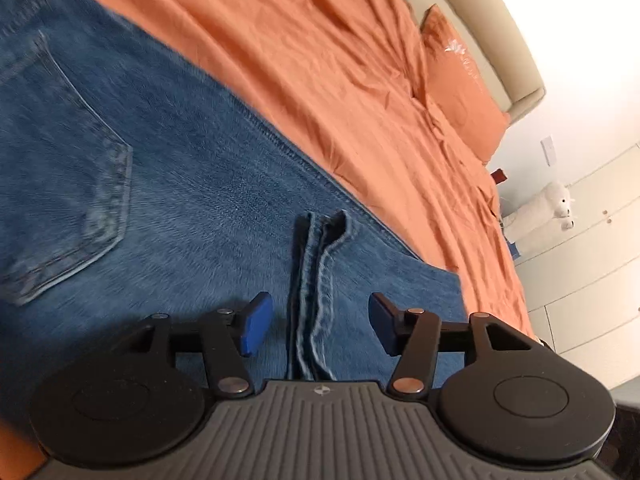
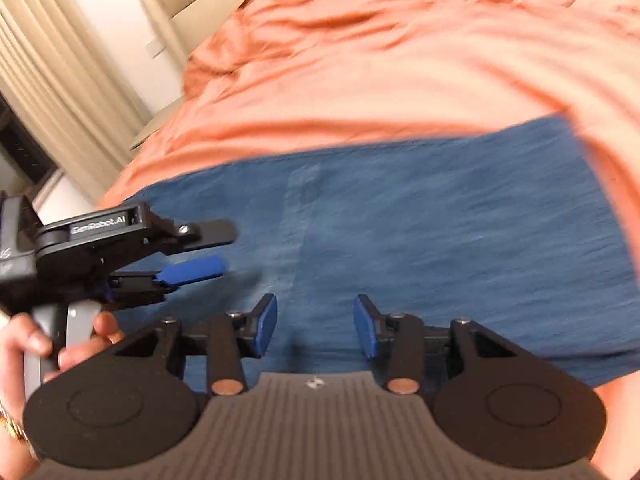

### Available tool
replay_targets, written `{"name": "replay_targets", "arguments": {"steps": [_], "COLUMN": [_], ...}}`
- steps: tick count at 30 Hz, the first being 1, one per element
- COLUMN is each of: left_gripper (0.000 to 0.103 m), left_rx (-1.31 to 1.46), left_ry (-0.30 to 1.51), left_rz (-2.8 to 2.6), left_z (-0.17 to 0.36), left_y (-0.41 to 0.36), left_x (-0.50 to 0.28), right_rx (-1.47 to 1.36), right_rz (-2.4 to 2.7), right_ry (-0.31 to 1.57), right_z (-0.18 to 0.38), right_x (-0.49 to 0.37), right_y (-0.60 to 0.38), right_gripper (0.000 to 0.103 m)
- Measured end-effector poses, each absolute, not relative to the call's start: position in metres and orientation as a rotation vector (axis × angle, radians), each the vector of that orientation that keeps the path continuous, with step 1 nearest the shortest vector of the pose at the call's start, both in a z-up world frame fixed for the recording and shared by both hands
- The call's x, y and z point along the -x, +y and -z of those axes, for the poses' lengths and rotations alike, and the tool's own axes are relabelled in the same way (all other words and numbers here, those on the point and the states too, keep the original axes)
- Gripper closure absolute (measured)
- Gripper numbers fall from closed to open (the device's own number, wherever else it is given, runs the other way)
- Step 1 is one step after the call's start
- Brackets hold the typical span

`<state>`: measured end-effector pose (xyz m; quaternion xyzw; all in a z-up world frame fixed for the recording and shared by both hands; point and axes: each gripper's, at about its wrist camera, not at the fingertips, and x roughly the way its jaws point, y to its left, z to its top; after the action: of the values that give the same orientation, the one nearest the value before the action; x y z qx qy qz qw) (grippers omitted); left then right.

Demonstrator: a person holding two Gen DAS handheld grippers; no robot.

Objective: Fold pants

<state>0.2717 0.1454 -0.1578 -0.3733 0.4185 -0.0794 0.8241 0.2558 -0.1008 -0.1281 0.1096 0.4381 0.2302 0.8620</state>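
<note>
Blue jeans lie flat on an orange bed sheet, back pocket to the left. A doubled hem edge of the jeans runs between the open fingers of my left gripper, which hovers just above the denim with nothing pinched. In the right wrist view the jeans are blurred. My right gripper is open and empty above them. The left gripper shows at the left, held by a hand.
An orange pillow and a beige headboard are at the far end of the bed. A white plush toy and white cupboards stand beyond the bed edge. Curtains hang on the left.
</note>
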Motion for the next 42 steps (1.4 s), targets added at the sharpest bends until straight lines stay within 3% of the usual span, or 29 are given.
{"name": "replay_targets", "arguments": {"steps": [6, 7, 9, 10, 11, 17, 21, 27, 31, 36, 42], "left_gripper": [0.043, 0.047, 0.079, 0.090, 0.093, 0.094, 0.094, 0.094, 0.092, 0.082, 0.081], "left_rx": [0.770, 0.760, 0.691, 0.631, 0.583, 0.473, 0.474, 0.435, 0.398, 0.398, 0.410], "left_ry": [0.887, 0.880, 0.869, 0.848, 0.817, 0.662, 0.746, 0.832, 0.841, 0.782, 0.749], "left_rz": [0.188, 0.201, 0.205, 0.195, 0.201, 0.256, 0.187, 0.144, 0.157, 0.135, 0.140], "left_z": [0.179, 0.179, 0.174, 0.169, 0.162, 0.107, 0.136, 0.172, 0.166, 0.145, 0.140], "left_y": [0.132, 0.129, 0.118, 0.112, 0.108, 0.100, 0.112, 0.115, 0.114, 0.123, 0.127], "left_x": [-0.300, -0.301, -0.302, -0.302, -0.298, -0.276, -0.289, -0.295, -0.291, -0.283, -0.288], "right_rx": [-0.152, -0.164, -0.195, -0.206, -0.211, -0.197, -0.124, 0.012, 0.041, 0.080, 0.127], "right_rz": [-0.265, -0.228, -0.161, -0.132, -0.112, -0.102, -0.159, -0.158, -0.151, -0.182, -0.170], "right_ry": [0.809, 0.797, 0.788, 0.789, 0.793, 0.778, 0.757, 0.871, 0.909, 0.836, 0.847], "right_z": [0.122, 0.123, 0.125, 0.126, 0.127, 0.127, 0.131, 0.174, 0.176, 0.133, 0.132], "right_x": [-0.249, -0.246, -0.239, -0.237, -0.234, -0.225, -0.238, -0.260, -0.267, -0.278, -0.352], "right_y": [-0.184, -0.200, -0.225, -0.234, -0.241, -0.252, -0.226, -0.200, -0.196, -0.190, -0.176], "right_gripper": [0.065, 0.071, 0.079, 0.081, 0.083, 0.088, 0.092, 0.098, 0.098, 0.097, 0.098]}}
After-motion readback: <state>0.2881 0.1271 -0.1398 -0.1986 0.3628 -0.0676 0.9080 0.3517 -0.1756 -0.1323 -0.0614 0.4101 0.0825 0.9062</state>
